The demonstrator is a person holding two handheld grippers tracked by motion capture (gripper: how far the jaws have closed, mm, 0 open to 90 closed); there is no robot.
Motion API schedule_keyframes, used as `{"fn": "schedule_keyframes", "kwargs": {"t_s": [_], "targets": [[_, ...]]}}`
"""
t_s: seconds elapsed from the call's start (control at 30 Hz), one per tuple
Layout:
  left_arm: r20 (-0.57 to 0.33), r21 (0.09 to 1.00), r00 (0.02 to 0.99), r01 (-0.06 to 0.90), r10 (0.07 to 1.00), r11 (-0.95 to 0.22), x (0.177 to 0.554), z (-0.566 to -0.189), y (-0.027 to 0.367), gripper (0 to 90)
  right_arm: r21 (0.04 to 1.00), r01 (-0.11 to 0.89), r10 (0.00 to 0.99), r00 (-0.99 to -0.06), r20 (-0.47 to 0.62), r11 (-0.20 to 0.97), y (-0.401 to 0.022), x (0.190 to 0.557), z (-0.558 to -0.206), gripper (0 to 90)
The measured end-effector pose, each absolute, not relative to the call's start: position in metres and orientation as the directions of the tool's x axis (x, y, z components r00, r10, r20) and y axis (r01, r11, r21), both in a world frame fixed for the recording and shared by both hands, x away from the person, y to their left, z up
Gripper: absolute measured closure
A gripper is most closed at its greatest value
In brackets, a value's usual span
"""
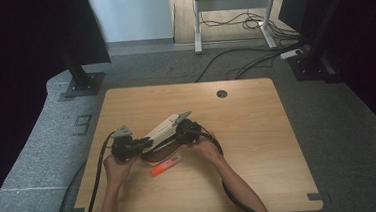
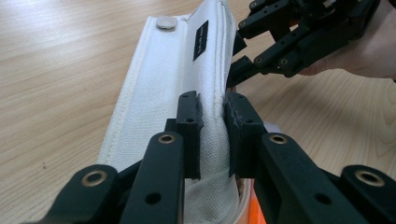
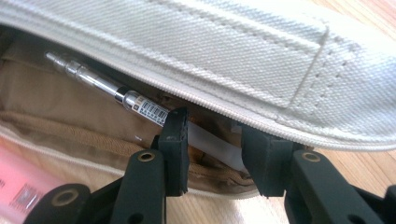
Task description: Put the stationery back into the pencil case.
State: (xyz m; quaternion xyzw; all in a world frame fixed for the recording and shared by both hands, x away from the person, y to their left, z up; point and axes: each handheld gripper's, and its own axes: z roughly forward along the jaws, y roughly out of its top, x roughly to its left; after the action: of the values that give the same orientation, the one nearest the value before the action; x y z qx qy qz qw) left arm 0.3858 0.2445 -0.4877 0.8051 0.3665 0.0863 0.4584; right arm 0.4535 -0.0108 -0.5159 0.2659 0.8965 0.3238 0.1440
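Left gripper [image 2: 214,135] — jaws clamped on the rim of the white pouch [image 2: 163,84], held tilted above the table [image 1: 258,131]. Orange marker [image 1: 165,165] — lying beneath it. Right gripper [image 3: 212,149] — jaws parted around a pen [image 3: 116,95] inside the pouch, pads not pressing.

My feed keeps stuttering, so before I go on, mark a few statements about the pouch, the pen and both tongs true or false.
1. The left tongs pinch the white pouch's upper edge. True.
2. The pouch is zipped fully shut. False: it gapes open, showing its tan lining.
3. A pen lies inside the pouch. True.
4. The right tongs clamp the pen tight. False: their jaws stand apart, the pen's clear end between them.
5. An orange marker lies on the table beside the pouch. True.
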Motion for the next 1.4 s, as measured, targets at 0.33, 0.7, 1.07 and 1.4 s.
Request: {"fn": "schedule_keyframes", "kwargs": {"t_s": [0.33,0.7,1.07,1.4], "targets": [[-0.200,0.802,0.708,0.515,0.677,-0.302,0.386,-0.488,0.247,77.0,0.665,0.405,0.581,-0.813,-0.053,0.627,-0.011,0.455,-0.518,60.6],[-0.207,0.801,0.711,0.517,0.672,-0.300,0.387,-0.489,0.247,77.0,0.654,0.425,0.588,-0.808,-0.037,0.626,-0.027,0.455,-0.516,53.6],[-0.210,0.800,0.712,0.519,0.670,-0.300,0.387,-0.489,0.248,76.9,0.645,0.455,0.610,-0.792,-0.023,0.614,-0.046,0.458,-0.520,56.2],[-0.210,0.800,0.712,0.519,0.670,-0.301,0.387,-0.489,0.247,76.9,0.647,0.448,0.595,-0.804,-0.010,0.617,-0.041,0.459,-0.522,71.1]]}}
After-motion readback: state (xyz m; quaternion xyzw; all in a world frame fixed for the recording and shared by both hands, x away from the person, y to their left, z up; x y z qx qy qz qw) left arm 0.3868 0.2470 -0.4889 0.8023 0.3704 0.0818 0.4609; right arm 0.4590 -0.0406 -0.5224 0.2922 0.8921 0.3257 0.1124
